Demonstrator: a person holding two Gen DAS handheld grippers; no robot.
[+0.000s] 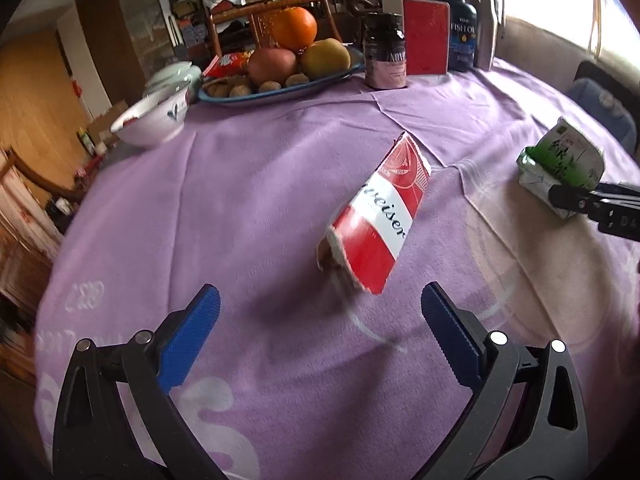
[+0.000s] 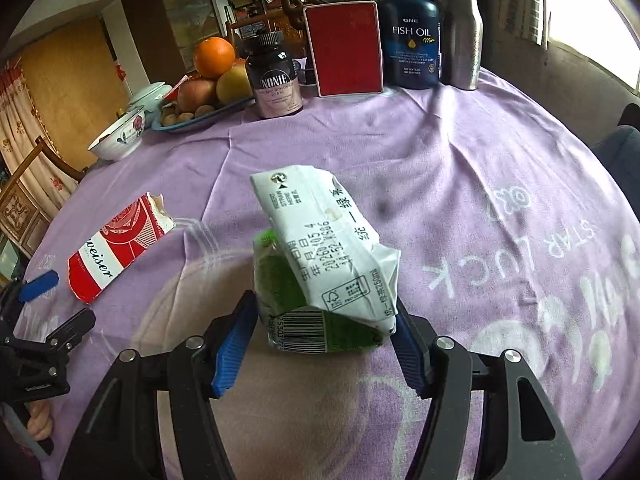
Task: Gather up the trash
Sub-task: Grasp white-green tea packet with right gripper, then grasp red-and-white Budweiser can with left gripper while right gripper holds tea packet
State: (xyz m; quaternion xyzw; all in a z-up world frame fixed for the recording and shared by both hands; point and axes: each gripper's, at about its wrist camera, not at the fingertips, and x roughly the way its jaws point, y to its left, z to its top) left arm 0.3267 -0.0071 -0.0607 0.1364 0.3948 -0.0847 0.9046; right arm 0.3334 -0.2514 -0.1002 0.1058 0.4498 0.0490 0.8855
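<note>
Trash, two pieces, both on the purple tablecloth (image 2: 460,152) of a round table.

Item one: crushed green-and-white drink carton (image 2: 320,264), lying in front of the right gripper (image 2: 320,332). The blue pads (image 2: 234,346) stand at either side of its lower end. The left pad appears to touch the carton wall; the right one is partly hidden behind the carton's folded white flap, so firm contact there cannot be confirmed. The jaws sit partway closed and seem to bear on the carton. In the left wrist view the same carton (image 1: 560,164) shows at the far right with a black finger tip against it.

Item two: torn red-and-white cardboard pack (image 1: 376,220), flattened, ragged at one end, well apart from the carton. The left gripper (image 1: 320,312) hangs just short of it, jaws wide open with nothing between them; the pack lies ahead of the fingertips, slightly toward the right-hand one.

Not trash, at the far edge: fruit plate (image 2: 208,118), white bowl (image 2: 116,140), dark pill jar (image 2: 276,80), red card case (image 2: 346,48), fish oil bottle (image 2: 412,36), steel flask (image 2: 462,32).

Step in hand, by judgement: pickup of the carton, with the pack queued for the other hand.

Next move calls for a firm squeeze on the soft carton before lifting, since it may buckle or slip. The left gripper needs to advance and drop low to straddle the thin pack.
</note>
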